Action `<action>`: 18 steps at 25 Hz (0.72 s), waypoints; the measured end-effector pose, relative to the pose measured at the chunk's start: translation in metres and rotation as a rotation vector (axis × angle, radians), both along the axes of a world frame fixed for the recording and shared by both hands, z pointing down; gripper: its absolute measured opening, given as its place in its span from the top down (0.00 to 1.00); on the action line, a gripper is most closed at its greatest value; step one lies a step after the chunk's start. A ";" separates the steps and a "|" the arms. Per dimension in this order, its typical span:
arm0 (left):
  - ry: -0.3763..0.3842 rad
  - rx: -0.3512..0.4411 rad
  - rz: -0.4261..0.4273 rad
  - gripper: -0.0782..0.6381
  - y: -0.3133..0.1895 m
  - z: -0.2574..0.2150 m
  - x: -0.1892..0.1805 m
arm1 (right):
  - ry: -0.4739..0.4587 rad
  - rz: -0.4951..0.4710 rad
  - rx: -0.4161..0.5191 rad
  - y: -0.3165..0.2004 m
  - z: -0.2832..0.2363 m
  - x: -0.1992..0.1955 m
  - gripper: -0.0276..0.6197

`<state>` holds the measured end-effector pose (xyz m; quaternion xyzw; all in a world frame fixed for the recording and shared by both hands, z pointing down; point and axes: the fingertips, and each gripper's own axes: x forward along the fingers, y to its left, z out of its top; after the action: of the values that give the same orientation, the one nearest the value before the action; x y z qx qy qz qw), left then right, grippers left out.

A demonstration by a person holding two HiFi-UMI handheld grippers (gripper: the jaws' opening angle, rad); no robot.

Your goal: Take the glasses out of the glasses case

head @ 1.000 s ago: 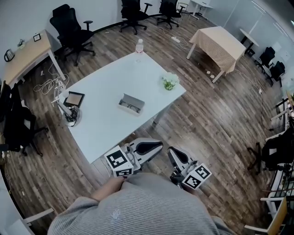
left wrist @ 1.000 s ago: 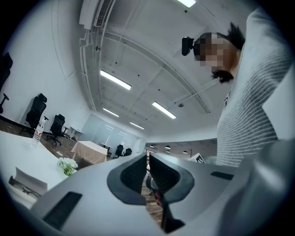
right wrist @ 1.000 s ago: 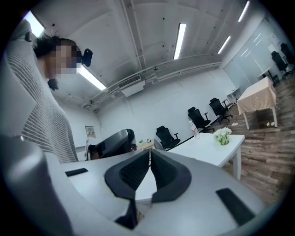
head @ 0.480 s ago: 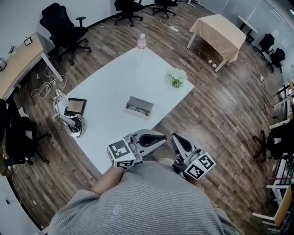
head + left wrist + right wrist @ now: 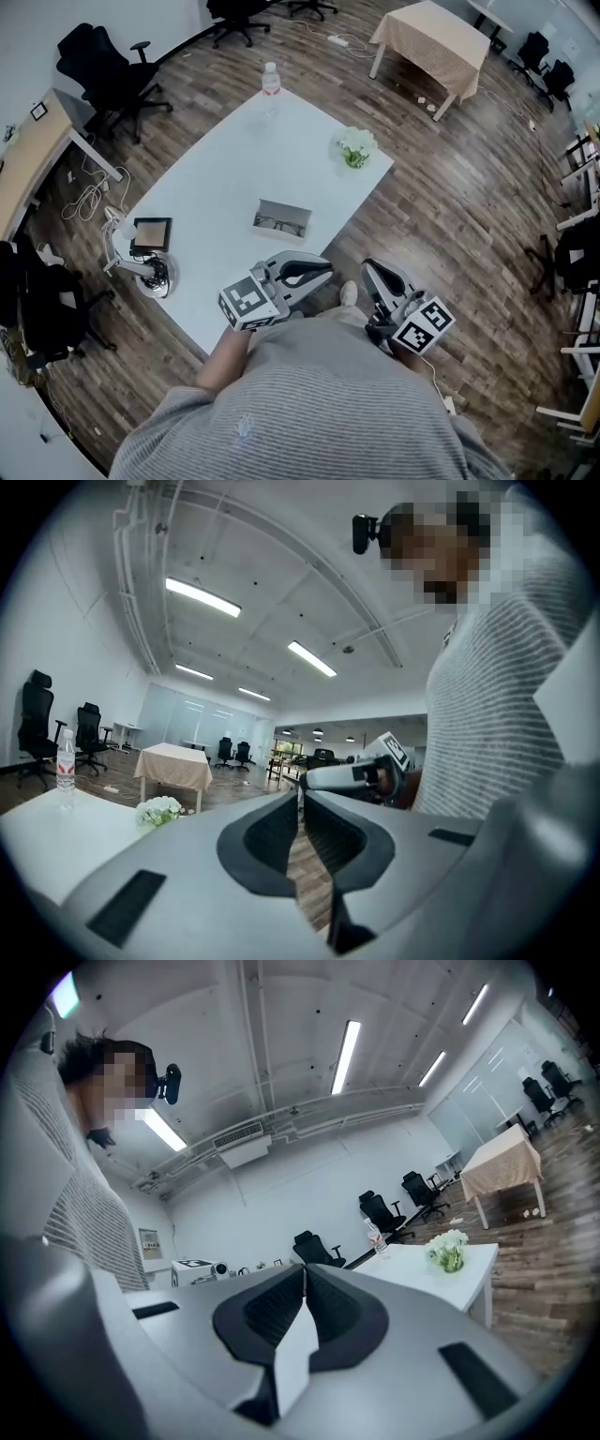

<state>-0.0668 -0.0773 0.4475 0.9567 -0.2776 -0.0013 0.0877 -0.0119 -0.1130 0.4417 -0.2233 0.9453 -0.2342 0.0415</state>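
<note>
White table (image 5: 216,178) | glasses case (image 5: 281,221) just beyond left gripper (image 5: 325,272), apart

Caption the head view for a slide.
Person at the near edge of the white table, left gripper and right gripper shut near the body; glasses lie in the open glasses case mid-table.

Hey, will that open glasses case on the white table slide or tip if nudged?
The glasses case lies low and flat on the smooth white table, so it would probably slide, not tip. It looks small, likely light; the glasses inside might shift.
</note>
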 end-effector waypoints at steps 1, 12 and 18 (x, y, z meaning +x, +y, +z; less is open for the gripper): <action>-0.051 -0.001 0.000 0.87 -0.003 0.009 -0.002 | 0.003 0.001 -0.001 -0.002 0.001 0.001 0.93; -0.597 0.010 -0.101 0.87 -0.053 0.106 -0.067 | 0.019 0.038 -0.015 -0.011 0.012 0.014 0.93; -0.744 0.016 -0.104 0.87 -0.067 0.134 -0.080 | 0.017 0.055 -0.018 -0.015 0.012 0.020 0.93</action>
<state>-0.1471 -0.1442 0.5820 0.8769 -0.3389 0.3399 -0.0267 0.0078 -0.1281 0.4540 -0.2513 0.9370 -0.2397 0.0381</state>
